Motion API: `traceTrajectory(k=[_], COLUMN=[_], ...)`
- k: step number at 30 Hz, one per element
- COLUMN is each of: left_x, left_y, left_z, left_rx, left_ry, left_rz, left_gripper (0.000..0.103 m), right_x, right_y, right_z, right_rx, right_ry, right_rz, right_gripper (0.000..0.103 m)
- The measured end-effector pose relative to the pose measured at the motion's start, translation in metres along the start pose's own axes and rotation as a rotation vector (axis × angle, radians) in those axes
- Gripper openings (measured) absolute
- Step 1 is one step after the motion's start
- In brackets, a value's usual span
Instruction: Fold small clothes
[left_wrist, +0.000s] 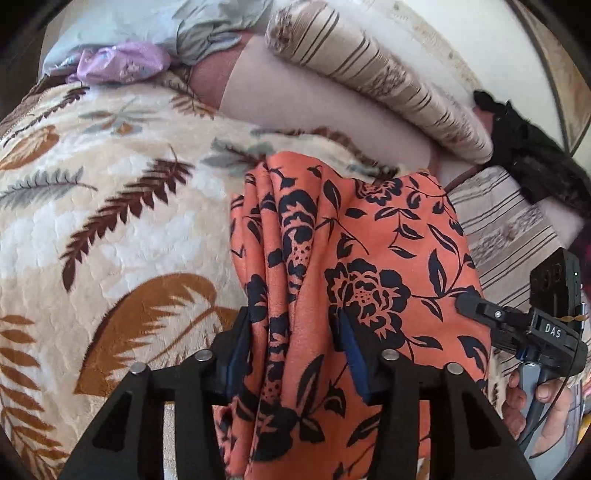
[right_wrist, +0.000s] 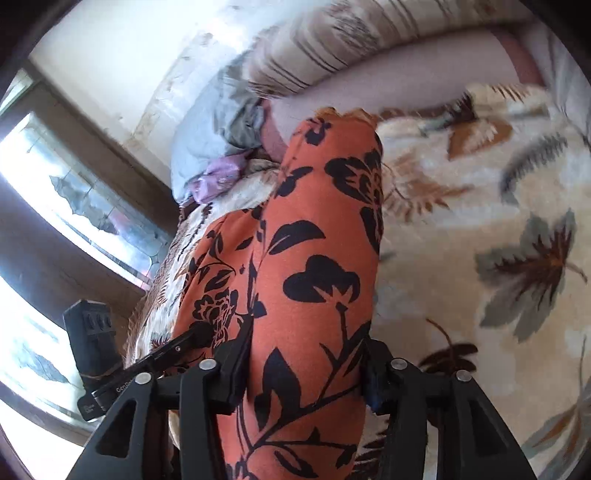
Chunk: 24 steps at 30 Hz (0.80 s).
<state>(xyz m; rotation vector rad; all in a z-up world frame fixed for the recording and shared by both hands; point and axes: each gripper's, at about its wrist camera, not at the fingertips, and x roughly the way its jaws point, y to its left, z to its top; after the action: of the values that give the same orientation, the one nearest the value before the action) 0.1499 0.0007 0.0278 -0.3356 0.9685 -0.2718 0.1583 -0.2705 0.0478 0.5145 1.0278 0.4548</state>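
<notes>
An orange garment (left_wrist: 369, 240) printed with black flowers hangs bunched over the bed. My left gripper (left_wrist: 291, 332) is shut on a gathered fold of it, and the cloth fills the gap between the fingers and drapes over the right one. In the right wrist view the same garment (right_wrist: 314, 221) runs up between the fingers of my right gripper (right_wrist: 304, 362), which is shut on it. The right gripper (left_wrist: 469, 301) also shows at the garment's right edge, held by a hand (left_wrist: 535, 402). The left gripper (right_wrist: 199, 332) pinches the cloth's left side.
A cream blanket (left_wrist: 110, 203) with brown and grey leaves covers the bed. A striped bolster (left_wrist: 369, 62) lies along the far side. Light blue cloth (left_wrist: 147, 26) and a purple piece (left_wrist: 122, 62) sit at the far left, a black garment (left_wrist: 535, 158) at the right. A window (right_wrist: 55, 184) stands beside the bed.
</notes>
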Motion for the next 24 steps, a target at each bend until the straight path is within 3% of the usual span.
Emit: traceTrajectory(k=[2,3,6,10,11,13,14,16,20,22,24], left_x=[0.025,0.026,0.001,-0.033,-0.039,-0.050,-0.053,-0.074,-0.121,-0.137,-0.146], left_y=[0.010,0.017,0.020,0.010,0.008,0.006,0.005,-0.002,-0.022,-0.028,-0.031], left_z=[-0.013,-0.019,-0.028,-0.039,-0.044,-0.055,-0.056,-0.064,-0.083,-0.089,-0.090], left_rx=[0.026,0.003,-0.008,0.074,0.085,0.095,0.095,0.101,0.154,0.146,0.127], left_ry=[0.098,0.102,0.044,-0.020,-0.024,-0.020,-0.025,-0.064,-0.222,-0.279,-0.274], left_rz=[0.123,0.094,0.115,0.174,0.187,0.218,0.225,0.227,0.288,0.310,0.306], left_gripper=[0.066,0.067,0.070,0.070,0.070,0.070,0.070,0.070,0.095,0.096,0.096], right_x=[0.014,0.015,-0.003,-0.038,-0.039,-0.025,-0.003,0.030,-0.010,-0.031,-0.053], right_y=[-0.034,-0.044,-0.045,-0.002,0.013,0.023,0.021,0.005,0.042,0.064,0.082], right_z=[-0.016,-0.026,-0.049,-0.069,-0.075,-0.085,-0.089,-0.100,-0.110,-0.115,-0.125], right_rx=[0.063,0.075,0.082,-0.011,-0.050,-0.080,-0.080,-0.037,-0.087,-0.171,-0.264], right_ry=[0.030,0.030,-0.052,-0.214,-0.234,-0.187,-0.106,0.012,-0.096,-0.141,-0.206], right_rz=[-0.124,-0.138,-0.110,-0.052,-0.036,0.002,-0.006,-0.131,-0.191,-0.255,-0.365], right_gripper=[0.068,0.068,0.068,0.068,0.074,0.086,0.088,0.087,0.086,0.087,0.099])
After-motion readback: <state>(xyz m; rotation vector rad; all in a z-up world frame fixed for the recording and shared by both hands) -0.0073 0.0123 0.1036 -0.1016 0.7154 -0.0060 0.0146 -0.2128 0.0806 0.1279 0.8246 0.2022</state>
